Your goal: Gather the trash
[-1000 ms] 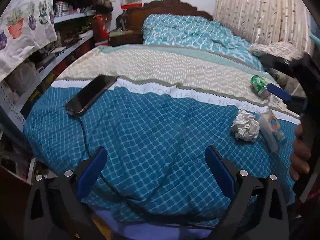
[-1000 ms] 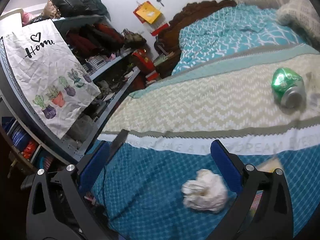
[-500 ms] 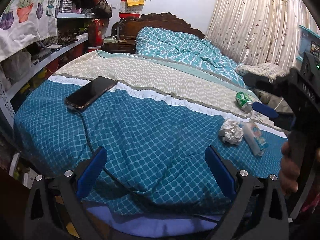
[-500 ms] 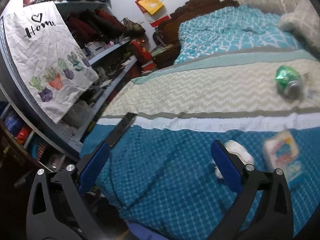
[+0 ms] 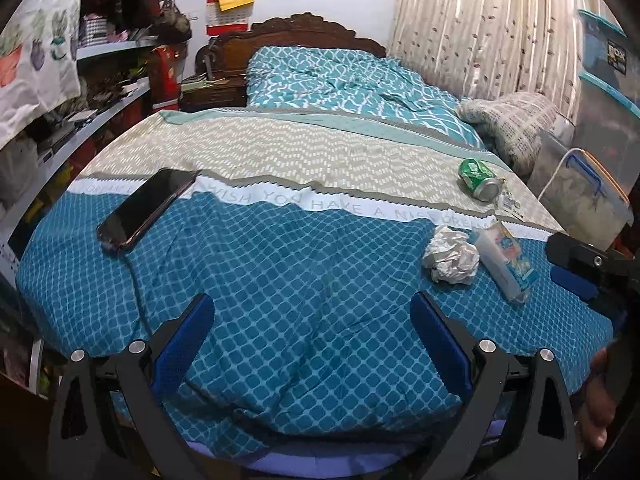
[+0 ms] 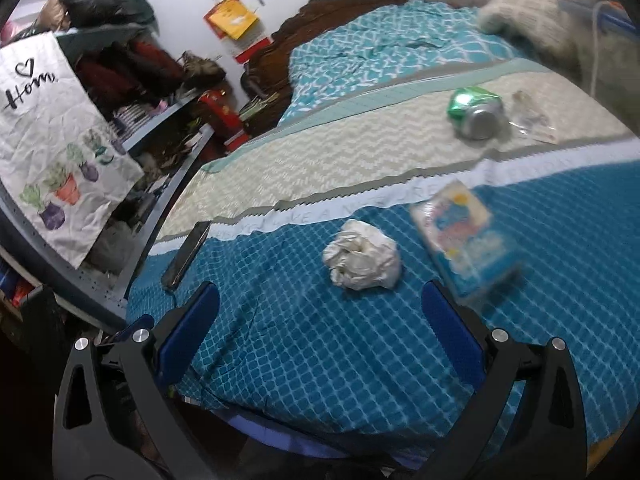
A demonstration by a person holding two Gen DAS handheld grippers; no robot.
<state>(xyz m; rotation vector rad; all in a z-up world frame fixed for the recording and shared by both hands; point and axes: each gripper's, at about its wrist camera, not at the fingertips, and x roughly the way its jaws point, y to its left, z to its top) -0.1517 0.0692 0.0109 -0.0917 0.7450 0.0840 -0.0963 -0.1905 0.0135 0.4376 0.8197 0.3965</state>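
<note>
Left gripper (image 5: 312, 344) wide open over the blue quilt (image 5: 280, 280), nothing held, right gripper (image 6: 320, 328) gaping and empty too, crumpled paper ball (image 6: 362, 260) centre frame just beyond its fingertips, tissue pack (image 6: 464, 236) right of it, crushed green can (image 6: 476, 112) upper right, phone (image 5: 148, 208) far left.

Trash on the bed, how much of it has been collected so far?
Nothing looks collected. The crumpled paper, the small carton, the crushed green can and a clear wrapper all lie on the bedspread. The left gripper and right gripper are both open and empty; the right is nearest the paper.
</note>
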